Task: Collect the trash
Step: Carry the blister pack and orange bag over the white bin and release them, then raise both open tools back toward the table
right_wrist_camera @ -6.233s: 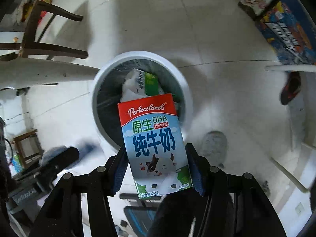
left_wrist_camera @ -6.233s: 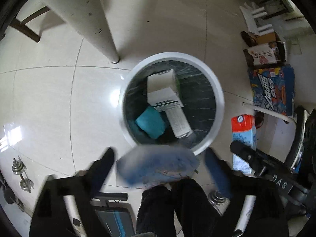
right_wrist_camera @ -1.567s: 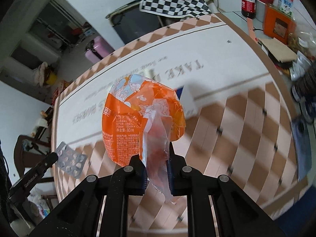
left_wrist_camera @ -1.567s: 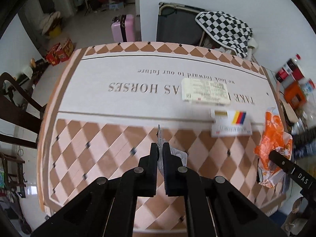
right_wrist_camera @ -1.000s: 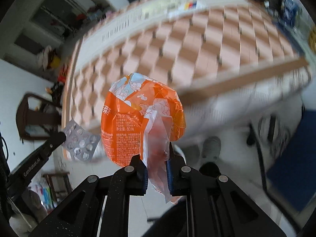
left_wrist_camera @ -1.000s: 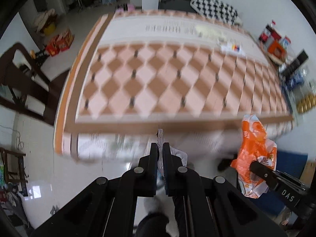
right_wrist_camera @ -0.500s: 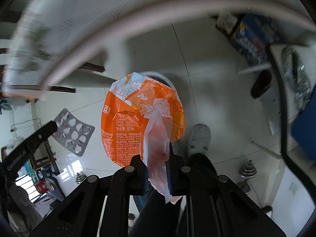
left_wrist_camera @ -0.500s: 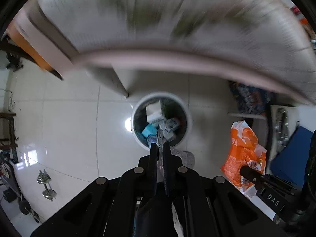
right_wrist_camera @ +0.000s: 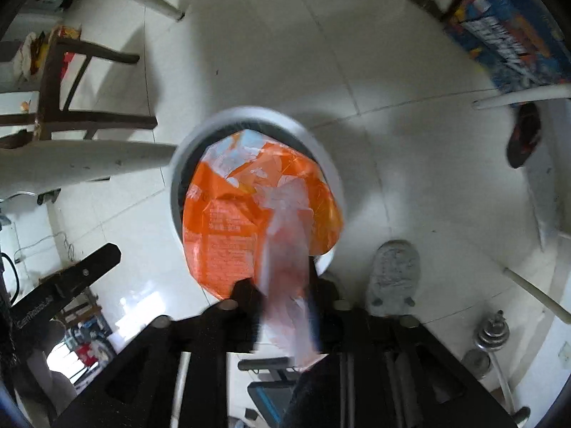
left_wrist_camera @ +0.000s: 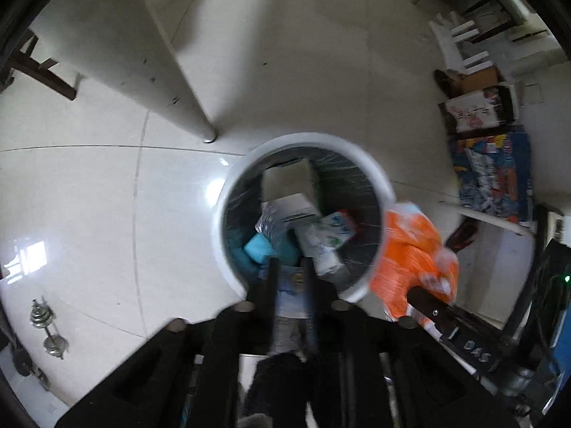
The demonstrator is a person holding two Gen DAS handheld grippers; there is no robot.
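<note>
A round white trash bin (left_wrist_camera: pixel 383 185) stands on the floor with boxes, a milk carton (left_wrist_camera: pixel 328 230) and a silver blister pack (left_wrist_camera: pixel 267 219) inside. My left gripper (left_wrist_camera: pixel 289 278) hangs over the bin's near rim, its fingers slightly apart and empty. My right gripper (right_wrist_camera: pixel 282 292) holds an orange snack bag (right_wrist_camera: pixel 249 221) by its clear torn end, right above the bin (right_wrist_camera: pixel 332 174); the fingers look motion-blurred. The bag also shows in the left wrist view (left_wrist_camera: pixel 414 249) at the bin's right rim.
A white table leg (left_wrist_camera: pixel 171 71) stands left of the bin. Boxes and a colourful carton (left_wrist_camera: pixel 492 178) lie at the right. A dumbbell (left_wrist_camera: pixel 46 324) lies at the lower left. A wooden chair (right_wrist_camera: pixel 71 89) and a grey shoe (right_wrist_camera: pixel 392 271) flank the bin.
Both grippers came down closer over the bin. My left gripper opened and the blister pack it held now lies in the bin. The orange bag now hangs over the bin mouth.
</note>
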